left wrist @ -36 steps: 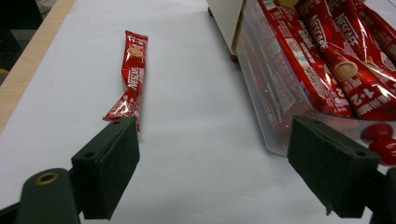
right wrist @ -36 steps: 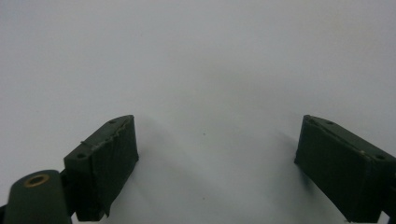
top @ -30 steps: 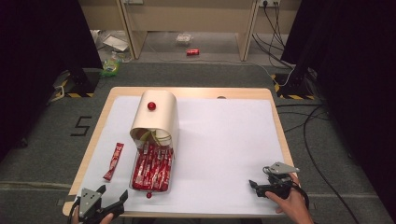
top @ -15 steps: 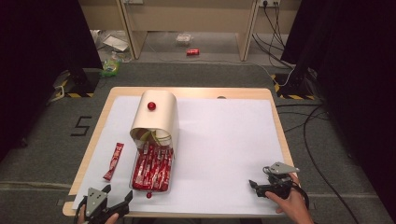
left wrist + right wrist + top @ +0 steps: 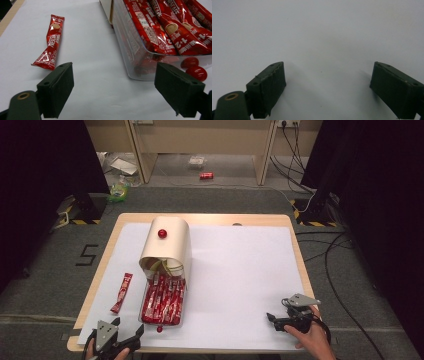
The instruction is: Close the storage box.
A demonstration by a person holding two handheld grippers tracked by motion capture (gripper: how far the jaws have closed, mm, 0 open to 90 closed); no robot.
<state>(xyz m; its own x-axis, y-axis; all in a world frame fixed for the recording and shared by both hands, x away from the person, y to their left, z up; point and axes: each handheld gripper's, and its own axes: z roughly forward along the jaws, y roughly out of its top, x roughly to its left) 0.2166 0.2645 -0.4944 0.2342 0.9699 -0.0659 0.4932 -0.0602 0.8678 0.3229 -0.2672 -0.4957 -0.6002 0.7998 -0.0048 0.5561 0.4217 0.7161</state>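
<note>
A clear plastic tray [image 5: 146, 306] full of red coffee sachets [image 5: 163, 299] lies at the front left of the white sheet. Its far end sits under a cream domed cover [image 5: 167, 245] with a red knob [image 5: 161, 233]. One loose red sachet [image 5: 121, 292] lies left of the tray. My left gripper [image 5: 128, 327] stands open at the table's front edge, just short of the tray's near left corner [image 5: 130, 62]; the loose sachet [image 5: 51, 42] is ahead to its left. My right gripper [image 5: 274, 321] is open at the front right, over bare white sheet [image 5: 322, 37].
A small red bead [image 5: 159, 329] sits at the tray's near end, and two red beads [image 5: 196, 71] show by my left gripper's right jaw. The wooden table [image 5: 210, 218] edge frames the sheet. Cables [image 5: 340, 270] run over the floor at the right.
My left gripper has edged slightly to the right, toward the tray's near end. The right gripper has stayed where it was.
</note>
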